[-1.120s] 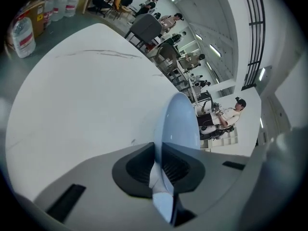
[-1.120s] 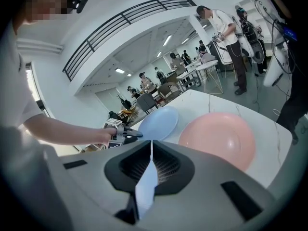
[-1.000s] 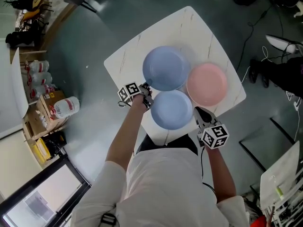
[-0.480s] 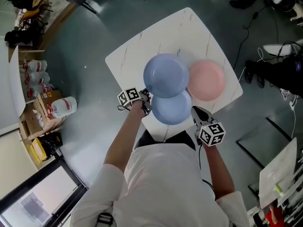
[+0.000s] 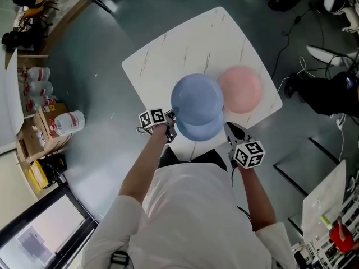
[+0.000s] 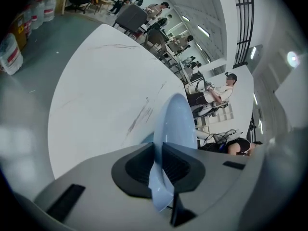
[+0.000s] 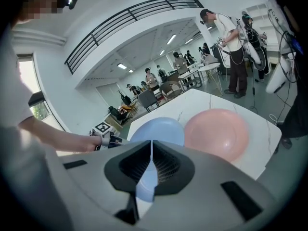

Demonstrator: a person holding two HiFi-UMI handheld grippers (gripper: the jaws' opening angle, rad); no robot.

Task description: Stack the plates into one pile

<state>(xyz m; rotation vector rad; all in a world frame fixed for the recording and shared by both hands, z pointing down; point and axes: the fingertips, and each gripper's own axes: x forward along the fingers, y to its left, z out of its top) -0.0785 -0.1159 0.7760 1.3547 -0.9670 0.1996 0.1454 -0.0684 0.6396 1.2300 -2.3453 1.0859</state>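
I work over a white, faintly veined table [image 5: 168, 49] with rounded corners, standing on a grey-green floor [image 5: 95, 66]. Off to my left the floor holds clear water bottles [image 5: 38, 86] and a large water jug [image 5: 67, 120] lying at an open cardboard box [image 5: 42, 129]; to my right, dark cables [image 5: 303, 35] trail over the floor. Out along my jaws the room is a big white hall with a railed balcony [image 7: 130, 18] overhead, desks, chairs and people [image 7: 231, 42] standing about. My left gripper [image 5: 170, 120] is clenched on the near rim of a blue plate [image 5: 196, 97], the pads pinching its edge so that I see it edge-on between them, and it sits over the table's near half. It covers most of a second blue plate [image 5: 203, 132], which shows only as a crescent at the near side; I cannot tell whether the two touch. A pink plate [image 5: 240, 89] lies flat on the table just beside the held plate, on my right. All three plates are empty. My right gripper [image 5: 230, 128] hangs at the table's near right edge, its jaws pressed together with nothing between them.
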